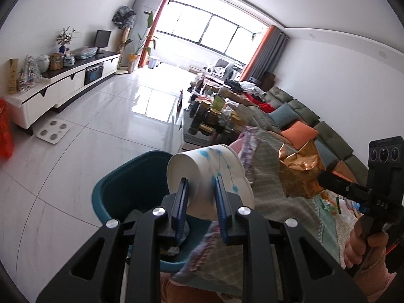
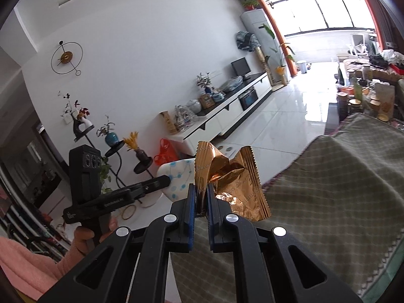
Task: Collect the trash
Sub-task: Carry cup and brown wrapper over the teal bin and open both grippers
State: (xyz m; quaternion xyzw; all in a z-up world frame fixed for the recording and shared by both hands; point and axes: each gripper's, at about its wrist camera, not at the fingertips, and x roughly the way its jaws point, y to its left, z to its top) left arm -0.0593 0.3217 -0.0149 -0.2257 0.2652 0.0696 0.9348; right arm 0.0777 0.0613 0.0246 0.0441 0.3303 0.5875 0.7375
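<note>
left tool (image 1: 200,189) pinching cup (image 1: 202,169), right tool (image 2: 200,194) clamping wrapper (image 2: 227,176)

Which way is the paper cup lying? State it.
Tipped sideways: the paper cup, pinched in the left gripper, shows its round base to the camera.

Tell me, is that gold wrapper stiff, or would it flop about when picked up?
Probably floppy: the gold wrapper looks creased and crumpled where the right gripper's fingers pinch it. Likely very light too, since one pinched edge holds up the whole piece. Its glossy foil may be slippery.
</note>
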